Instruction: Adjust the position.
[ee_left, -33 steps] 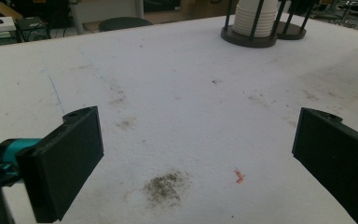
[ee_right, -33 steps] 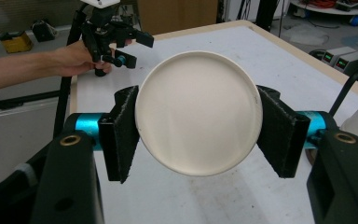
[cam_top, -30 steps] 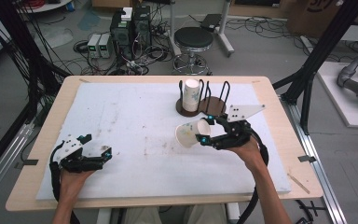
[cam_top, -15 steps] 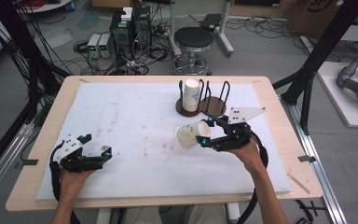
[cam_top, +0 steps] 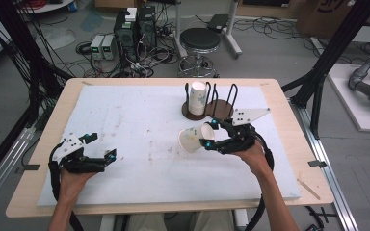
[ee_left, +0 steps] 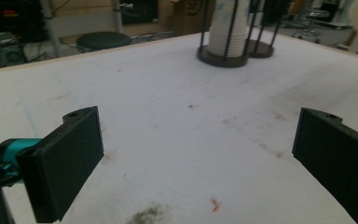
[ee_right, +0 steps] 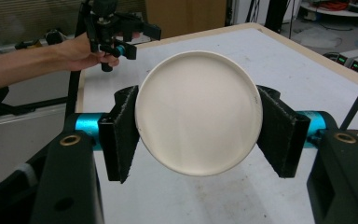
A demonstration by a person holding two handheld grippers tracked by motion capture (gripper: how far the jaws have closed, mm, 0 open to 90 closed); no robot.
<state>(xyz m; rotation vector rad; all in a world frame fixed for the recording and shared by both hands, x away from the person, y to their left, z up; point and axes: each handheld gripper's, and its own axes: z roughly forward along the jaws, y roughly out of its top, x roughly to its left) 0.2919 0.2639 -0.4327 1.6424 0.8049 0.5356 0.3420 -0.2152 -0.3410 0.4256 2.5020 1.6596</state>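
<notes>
White padding covers the wooden table (cam_top: 270, 91); cables and a black stool (cam_top: 200, 41) occupy the floor beyond its far edge. I hold the right gripper (cam_top: 207, 134) right of the surface's centre, its jaws closed on the sides of a white paper cup (cam_top: 191, 139) lying sideways, mouth towards the left edge. I rest the left gripper (cam_top: 101, 155) near the front-left corner, jaws spread wide, nothing between them. A dark round cup holder (cam_top: 207, 110) near the far edge carries stacked cups (cam_top: 198, 97).
</notes>
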